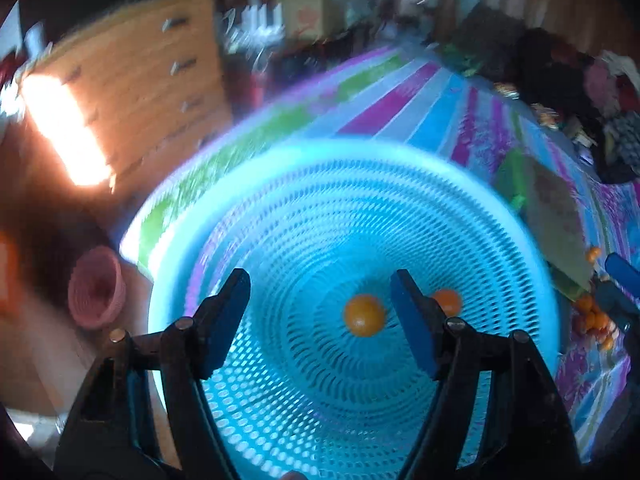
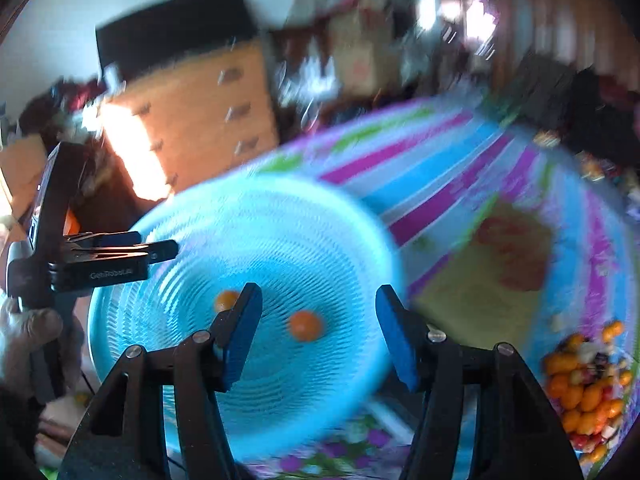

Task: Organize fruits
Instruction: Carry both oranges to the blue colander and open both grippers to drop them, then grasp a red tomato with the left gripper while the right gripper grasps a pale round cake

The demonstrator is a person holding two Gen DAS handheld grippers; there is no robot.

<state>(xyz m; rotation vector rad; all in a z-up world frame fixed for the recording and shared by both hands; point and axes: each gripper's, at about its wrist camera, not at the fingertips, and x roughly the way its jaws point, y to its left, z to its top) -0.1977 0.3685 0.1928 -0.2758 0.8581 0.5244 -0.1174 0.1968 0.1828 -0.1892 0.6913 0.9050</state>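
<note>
A round light-blue mesh basket (image 1: 280,216) sits on a striped cloth and holds two small orange fruits (image 1: 364,315), (image 1: 449,301). My left gripper (image 1: 320,304) is open and empty above the basket. In the right wrist view the basket (image 2: 192,216) holds the same two fruits (image 2: 306,325), (image 2: 225,300). My right gripper (image 2: 318,326) is open and empty over the basket's right side. The left gripper (image 2: 160,250) shows at the left there. A pile of orange and mixed small fruits (image 2: 586,384) lies on the cloth at the right.
An olive-brown mat (image 2: 492,276) lies on the striped cloth (image 2: 436,168) right of the basket. A pink basket (image 1: 96,286) stands on the floor to the left. An orange chest of drawers (image 1: 152,92) stands behind. Dark clutter (image 1: 560,80) sits at the far right.
</note>
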